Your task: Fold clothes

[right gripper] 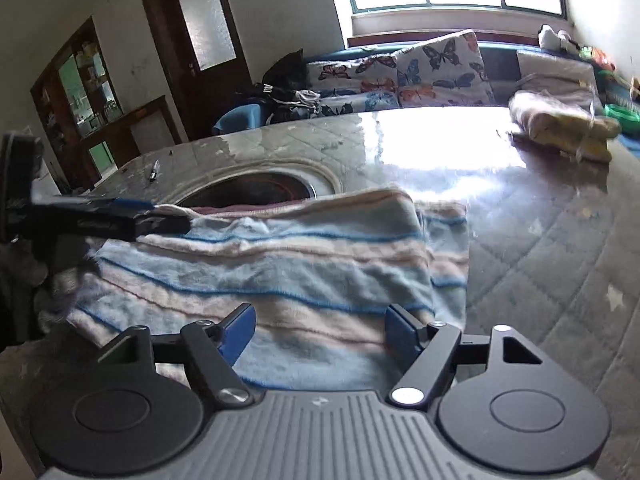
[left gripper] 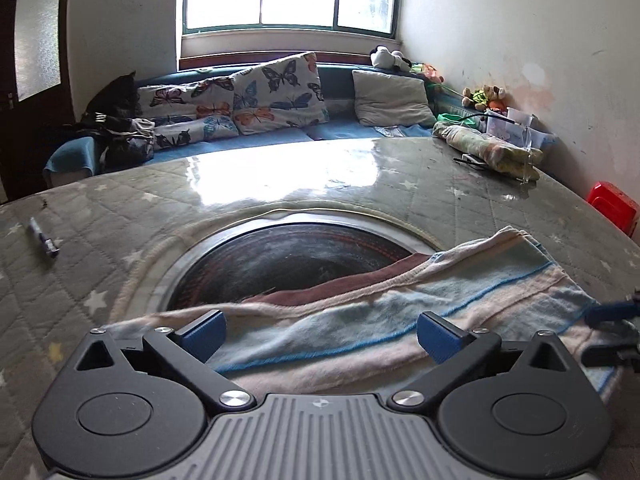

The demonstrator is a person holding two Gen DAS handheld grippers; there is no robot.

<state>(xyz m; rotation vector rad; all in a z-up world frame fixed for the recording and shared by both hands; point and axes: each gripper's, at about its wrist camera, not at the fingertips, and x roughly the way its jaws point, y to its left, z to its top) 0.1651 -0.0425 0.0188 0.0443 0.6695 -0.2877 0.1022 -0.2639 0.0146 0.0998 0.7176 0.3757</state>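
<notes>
The right hand-held gripper [right gripper: 320, 330] hovers with its jaws apart over a folded striped towel [right gripper: 280, 272], pads clear of the cloth. The towel lies on the quilted worktop [right gripper: 560, 240], partly covering a round dark inset [right gripper: 256, 190]. The left hand-held gripper [right gripper: 132, 216] reaches in at the towel's far left corner.

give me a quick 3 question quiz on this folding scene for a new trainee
1. True or false: the left gripper is clamped on the striped towel.
2. What does the towel partly cover? A) the round dark inset in the table B) a laptop C) a plate
3. Name the small object lying on the table's left side in the left wrist view.

Key
1. False: both its jaws and those of the right gripper stand open, pads off the cloth.
2. A
3. A pen-like object, too small to identify further.
</notes>
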